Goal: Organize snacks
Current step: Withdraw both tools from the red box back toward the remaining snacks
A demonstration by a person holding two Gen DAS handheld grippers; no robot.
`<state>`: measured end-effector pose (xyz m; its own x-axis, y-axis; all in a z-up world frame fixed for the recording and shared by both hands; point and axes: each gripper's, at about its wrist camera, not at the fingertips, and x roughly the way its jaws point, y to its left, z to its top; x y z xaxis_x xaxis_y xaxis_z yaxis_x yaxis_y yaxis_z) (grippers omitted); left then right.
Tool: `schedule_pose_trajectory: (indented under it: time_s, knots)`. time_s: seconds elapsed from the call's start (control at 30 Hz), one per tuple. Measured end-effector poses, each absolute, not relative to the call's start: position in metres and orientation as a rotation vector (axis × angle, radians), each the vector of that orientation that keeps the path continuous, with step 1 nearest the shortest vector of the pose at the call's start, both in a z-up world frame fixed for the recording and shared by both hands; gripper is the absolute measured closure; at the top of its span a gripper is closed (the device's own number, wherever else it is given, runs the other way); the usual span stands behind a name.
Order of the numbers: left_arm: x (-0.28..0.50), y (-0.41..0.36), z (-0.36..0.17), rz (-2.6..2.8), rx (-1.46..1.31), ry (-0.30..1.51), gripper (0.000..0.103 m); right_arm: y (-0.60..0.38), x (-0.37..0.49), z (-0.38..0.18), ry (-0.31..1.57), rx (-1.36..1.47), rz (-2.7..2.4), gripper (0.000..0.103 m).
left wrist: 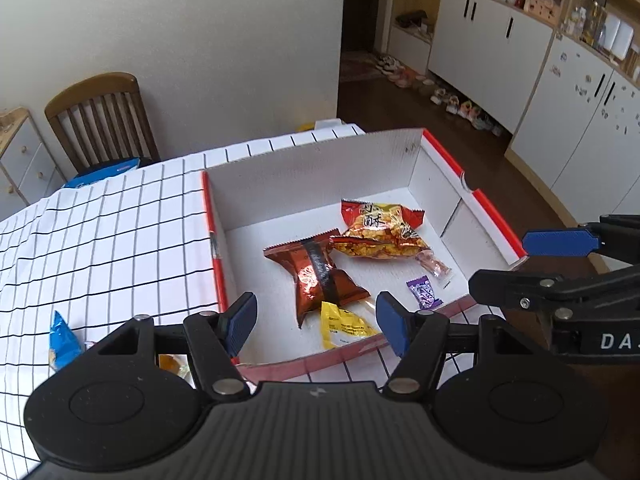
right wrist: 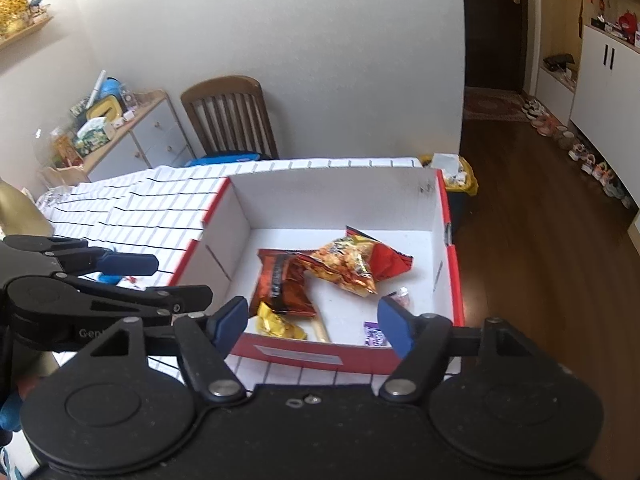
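Note:
A white cardboard box with a red rim (left wrist: 214, 240) (right wrist: 348, 354) sits on the checked tablecloth. Inside lie a brown foil pack (left wrist: 316, 276) (right wrist: 284, 284), an orange-red crisp bag (left wrist: 380, 232) (right wrist: 352, 264), a yellow packet (left wrist: 346, 326) (right wrist: 278, 324), a purple sweet (left wrist: 424, 292) (right wrist: 374, 334) and a clear-wrapped pink sweet (left wrist: 434, 266) (right wrist: 400, 294). My left gripper (left wrist: 318, 326) (right wrist: 176, 280) hovers open over the box's near-left corner, holding nothing. My right gripper (right wrist: 314, 324) (left wrist: 502, 264) hangs open and empty over the near-right edge.
A blue snack packet (left wrist: 62, 340) and an orange-wrapped sweet (left wrist: 172, 364) lie on the cloth (left wrist: 100, 240) left of the box. A wooden chair (left wrist: 100, 116) with a blue package (left wrist: 108, 172) stands behind the table. A bin (right wrist: 456, 180) stands past the far right corner.

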<state>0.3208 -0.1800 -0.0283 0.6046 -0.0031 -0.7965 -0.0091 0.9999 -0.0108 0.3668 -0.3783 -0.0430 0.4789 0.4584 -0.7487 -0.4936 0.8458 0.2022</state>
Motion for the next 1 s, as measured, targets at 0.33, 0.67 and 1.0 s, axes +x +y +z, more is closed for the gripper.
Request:
schedule_pose_trajectory:
  time_s: [0.33,0.67,1.0]
  knots:
    - [0.287,-0.147,-0.010,0.030,-0.054,0.872,0.038,-0.366,0.341,-0.021,0.833,-0.045,0.607,0.019]
    - [0.248,-0.109,0.000,0.039,-0.087,0.817,0.034,-0.329,0.307,-0.009,0.789,-0.048,0.628,0.006]
    - [0.206,-0.057,0.011,0.054,-0.092,0.751,0.021,-0.285,0.278,-0.006,0.773,-0.004,0.633,0.000]
